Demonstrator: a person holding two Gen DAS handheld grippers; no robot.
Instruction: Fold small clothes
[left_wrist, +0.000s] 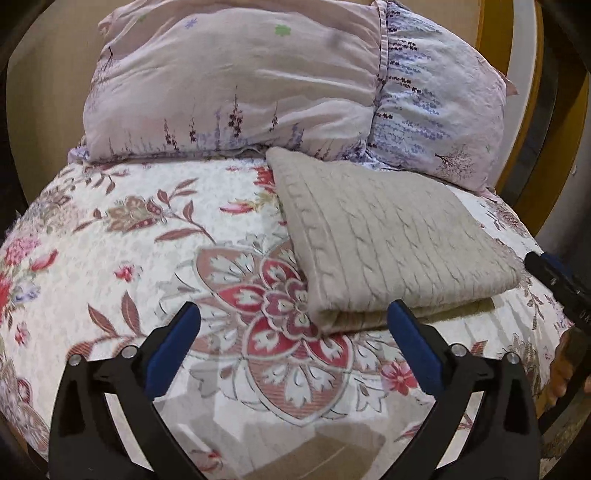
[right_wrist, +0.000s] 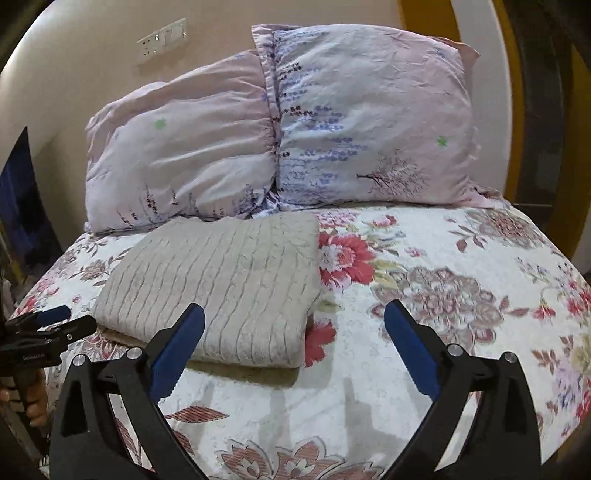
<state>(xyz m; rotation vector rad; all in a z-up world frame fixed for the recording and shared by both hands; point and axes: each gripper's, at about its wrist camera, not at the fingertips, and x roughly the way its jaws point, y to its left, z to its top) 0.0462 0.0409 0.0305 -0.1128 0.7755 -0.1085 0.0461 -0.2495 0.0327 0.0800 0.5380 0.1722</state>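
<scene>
Floral bedspread covers a bed, with two pale lilac pillows propped at its head against a cream wall. A folded grey cable-knit garment lies flat on the spread just in front of the pillows, already a neat rectangle of several layers.

Seen from the left gripper, the garment sits ahead and to the right, its near folded edge just beyond the right-hand blue pad. From the right gripper it lies ahead and to the left, behind the left-hand pad. The garment therefore lies between the two hands, its long axis running roughly away from them towards the pillows (neither hand looks clearly nearer).

Both grippers stand spread wide, with nothing between their pads and nothing touching them. The fold looks finished or nearly so.
</scene>
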